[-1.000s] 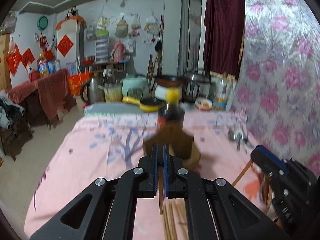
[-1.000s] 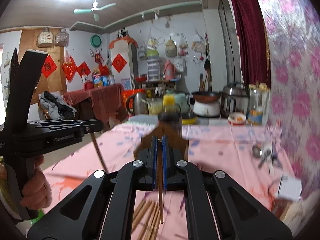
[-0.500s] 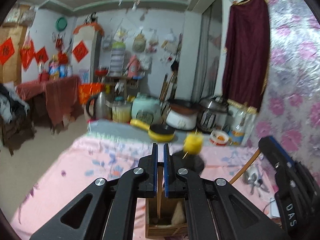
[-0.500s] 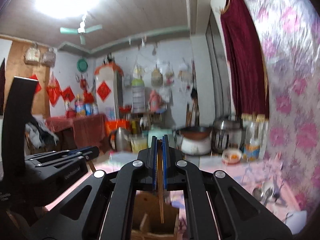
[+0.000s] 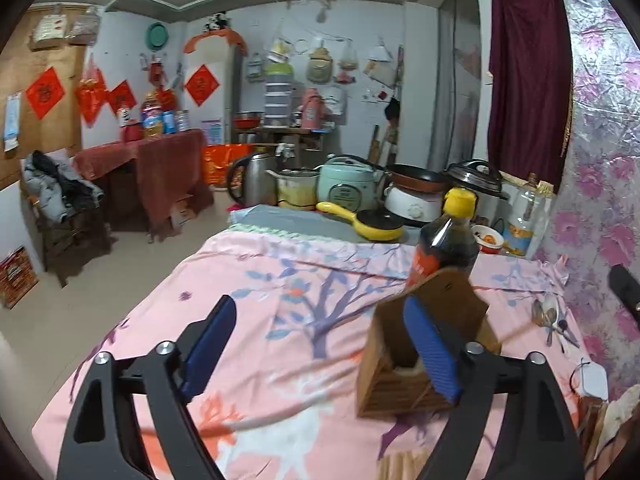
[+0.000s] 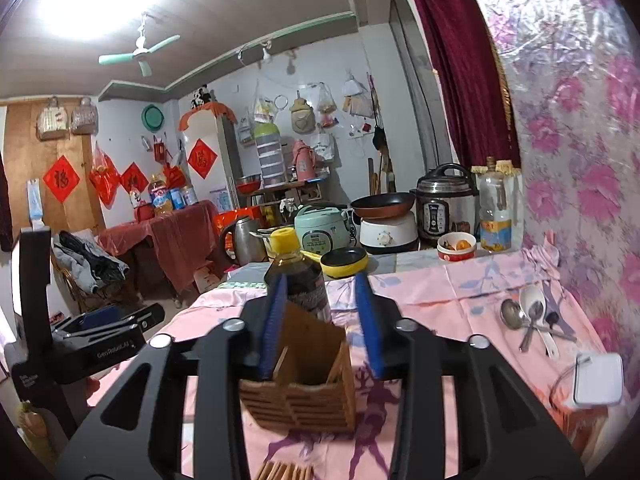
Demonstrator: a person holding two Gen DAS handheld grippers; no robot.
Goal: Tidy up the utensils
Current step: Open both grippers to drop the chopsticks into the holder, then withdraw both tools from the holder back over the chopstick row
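A wooden utensil holder (image 6: 304, 392) stands on the pink cloth, with a chopstick (image 6: 281, 358) leaning inside it. My right gripper (image 6: 320, 320) hovers just above and in front of the holder; its jaws are opening and grip nothing. In the left wrist view, the holder (image 5: 400, 376) sits behind the right finger of my left gripper (image 5: 320, 346), whose jaws are opening wide and hold nothing. More chopsticks (image 6: 284, 472) lie on the cloth in front of the holder. Several spoons (image 6: 528, 316) lie to the right near the wall.
A dark sauce bottle (image 6: 296, 276) with a yellow cap stands right behind the holder. A white box (image 6: 596, 376) with a cord lies at the right. Cookers, a kettle and a yellow pan (image 5: 380, 228) crowd the far end. A foil-covered wall (image 5: 600, 200) borders the right side.
Each gripper was shut on a chopstick and brought it over the holder. Both have now opened and the chopsticks have left the jaws. Both hands have sunk a little.
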